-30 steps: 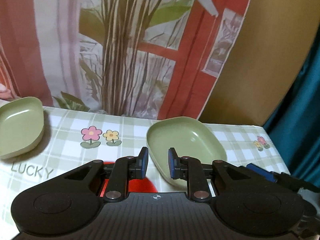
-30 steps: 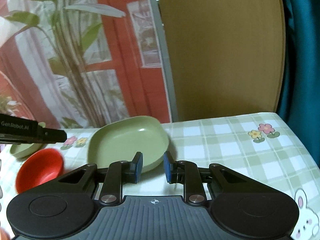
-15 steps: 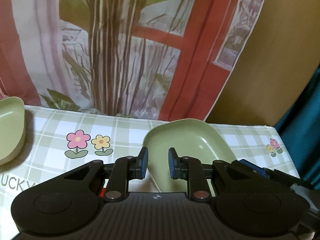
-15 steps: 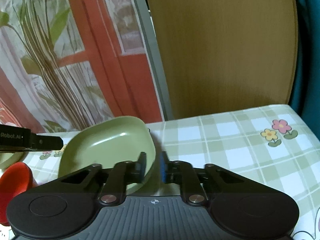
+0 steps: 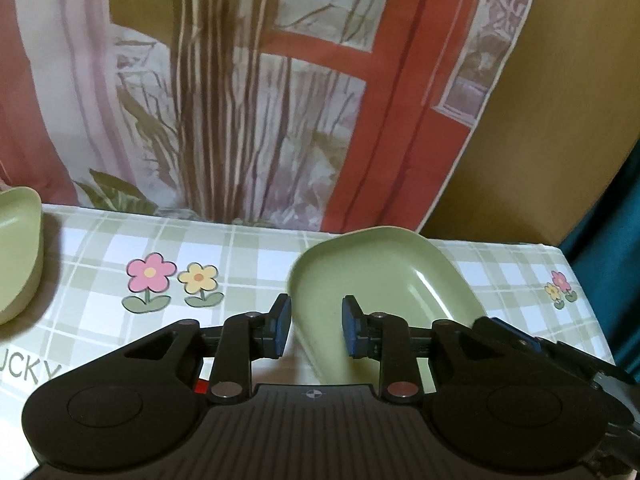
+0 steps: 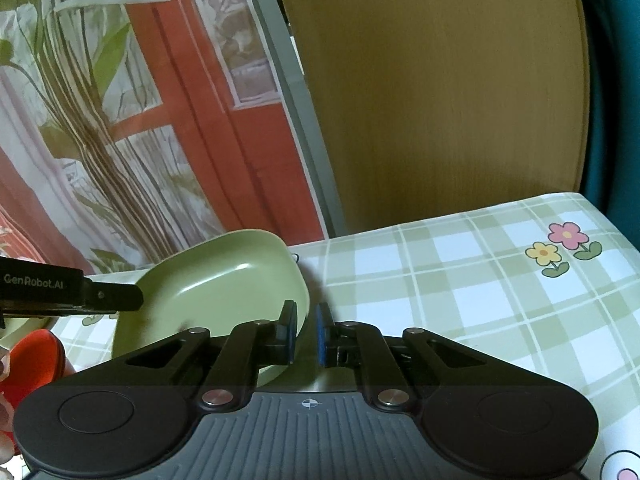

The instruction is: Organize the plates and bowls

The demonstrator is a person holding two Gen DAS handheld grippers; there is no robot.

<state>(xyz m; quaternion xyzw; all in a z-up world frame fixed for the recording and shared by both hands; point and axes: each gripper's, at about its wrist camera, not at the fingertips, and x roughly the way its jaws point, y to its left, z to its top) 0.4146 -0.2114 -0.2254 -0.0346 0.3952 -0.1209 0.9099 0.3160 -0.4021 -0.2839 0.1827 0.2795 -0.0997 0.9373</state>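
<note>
A green square plate (image 6: 224, 284) is tilted up off the checked tablecloth. My right gripper (image 6: 306, 336) is shut on its right rim. The same plate shows in the left wrist view (image 5: 384, 276), just ahead of my left gripper (image 5: 314, 330), which is open with the plate's near left edge between its fingers, not gripped. A second green dish (image 5: 18, 252) sits at the far left of the table. A red bowl (image 6: 36, 356) sits at the lower left of the right wrist view, below the left gripper's arm (image 6: 68, 290).
The table (image 6: 460, 280) has a green checked cloth with flower prints. A printed curtain (image 5: 240, 100) and a wooden panel (image 6: 440, 100) stand behind it. A teal curtain (image 5: 608, 260) hangs past the table's right edge.
My right gripper has closed on the plate's rim and tipped the plate up. My left gripper has shifted to the right toward the plate, and the left dish has slid toward the frame edge.
</note>
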